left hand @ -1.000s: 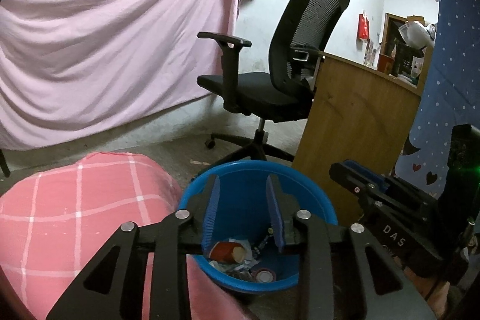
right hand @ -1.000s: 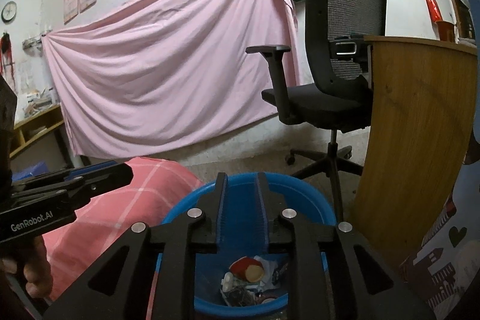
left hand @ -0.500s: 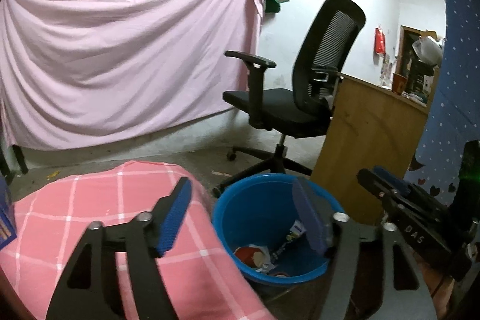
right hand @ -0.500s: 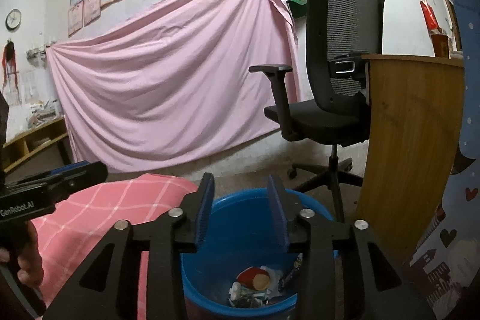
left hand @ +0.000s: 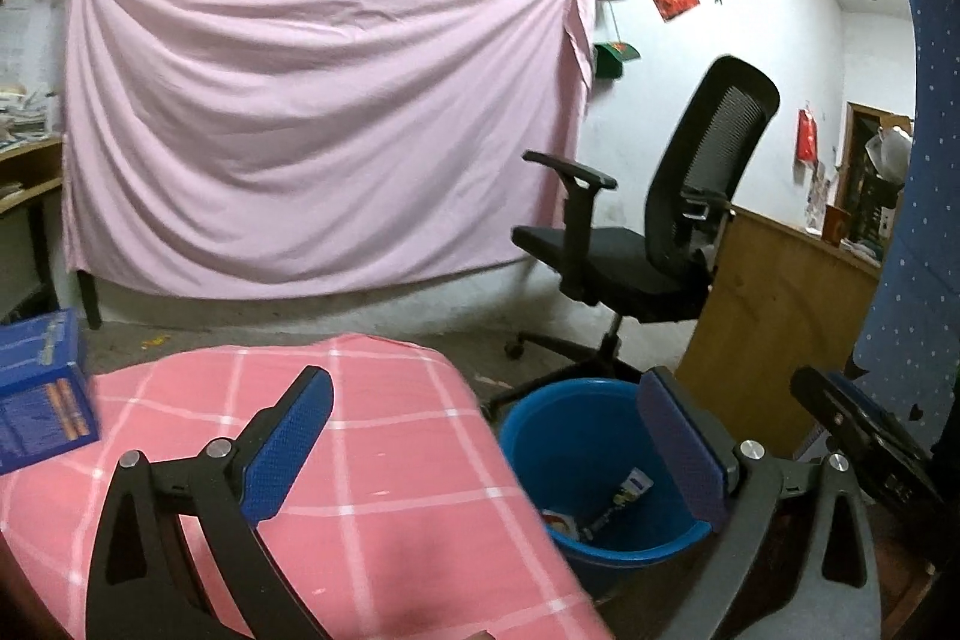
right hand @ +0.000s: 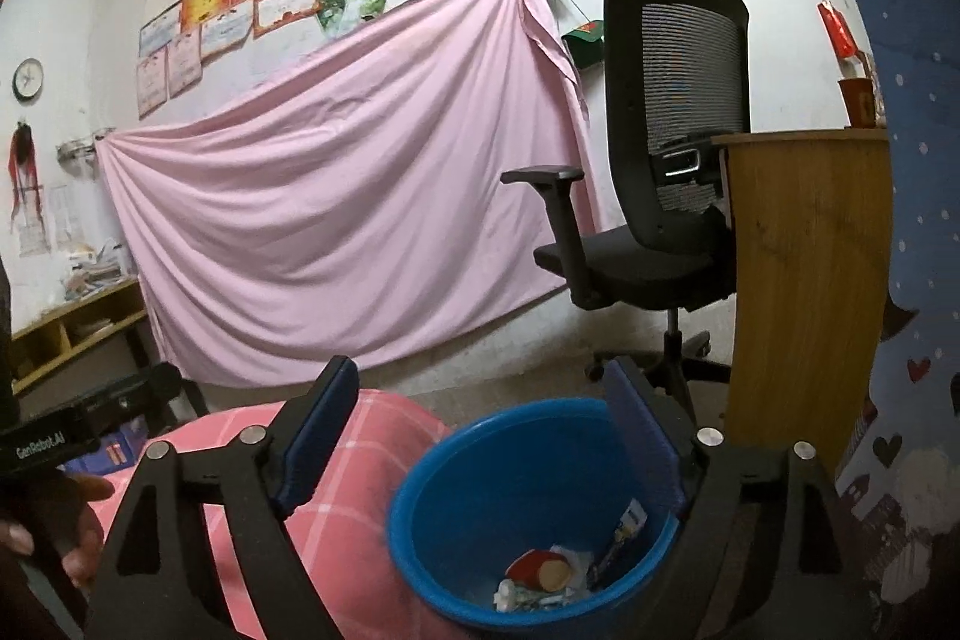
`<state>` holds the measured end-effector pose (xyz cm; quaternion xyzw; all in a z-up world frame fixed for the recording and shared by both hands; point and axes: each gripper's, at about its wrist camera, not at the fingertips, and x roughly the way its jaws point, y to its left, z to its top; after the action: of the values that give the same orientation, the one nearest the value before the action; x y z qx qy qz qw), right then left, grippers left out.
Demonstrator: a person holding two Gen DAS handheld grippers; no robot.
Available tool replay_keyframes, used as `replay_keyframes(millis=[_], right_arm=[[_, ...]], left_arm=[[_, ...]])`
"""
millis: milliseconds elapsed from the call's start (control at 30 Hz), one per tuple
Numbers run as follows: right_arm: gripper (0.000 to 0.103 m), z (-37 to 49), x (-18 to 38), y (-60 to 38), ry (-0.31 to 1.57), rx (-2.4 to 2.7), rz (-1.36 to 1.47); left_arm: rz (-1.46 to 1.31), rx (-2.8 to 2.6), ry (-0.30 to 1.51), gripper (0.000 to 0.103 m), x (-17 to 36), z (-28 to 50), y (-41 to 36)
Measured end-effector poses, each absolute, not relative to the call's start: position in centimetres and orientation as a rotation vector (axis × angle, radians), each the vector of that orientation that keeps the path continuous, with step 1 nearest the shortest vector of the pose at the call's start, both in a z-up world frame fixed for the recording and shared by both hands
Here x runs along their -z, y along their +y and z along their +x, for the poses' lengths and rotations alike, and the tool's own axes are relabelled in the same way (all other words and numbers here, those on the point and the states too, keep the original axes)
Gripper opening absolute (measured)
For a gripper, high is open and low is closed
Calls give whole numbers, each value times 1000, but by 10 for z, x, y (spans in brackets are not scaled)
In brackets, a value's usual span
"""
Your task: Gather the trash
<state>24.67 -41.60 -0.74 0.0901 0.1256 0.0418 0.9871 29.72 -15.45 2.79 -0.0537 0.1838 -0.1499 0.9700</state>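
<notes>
Round blue plastic bin [right hand: 480, 490] with smooth glossy walls sits on the floor right beside the counter [left hand: 372, 460], which is draped in soft pink cloth with a white check. The trash [right hand: 549, 577] is a crumpled heap of wrappers at the bottom of the bin, with a red-and-tan bit on top. The left gripper [left hand: 486, 454] points slightly downward, jaws opening wide with ribbed blue pads, nothing between them; the bin is at about 4 o'clock in its view. The right gripper [right hand: 486, 436] tilts down over the bin, jaws also opening and empty. A black mesh-back office chair [right hand: 660, 196] stands at 1 o'clock, next to a wooden cabinet [right hand: 804, 280].
</notes>
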Motion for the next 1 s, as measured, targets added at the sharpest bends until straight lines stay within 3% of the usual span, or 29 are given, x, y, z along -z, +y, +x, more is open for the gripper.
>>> replay_keyframes(millis=[67, 133, 1000], right_arm=[[100, 240, 7, -411, 254, -86, 177], [103, 229, 5, -405, 241, -80, 162], [103, 38, 10, -311, 168, -73, 101]], left_arm=[[-113, 283, 355, 101, -28, 285, -144], [-107, 265, 344, 101, -28, 271, -136], [-40, 134, 291, 101, 8, 62, -51]])
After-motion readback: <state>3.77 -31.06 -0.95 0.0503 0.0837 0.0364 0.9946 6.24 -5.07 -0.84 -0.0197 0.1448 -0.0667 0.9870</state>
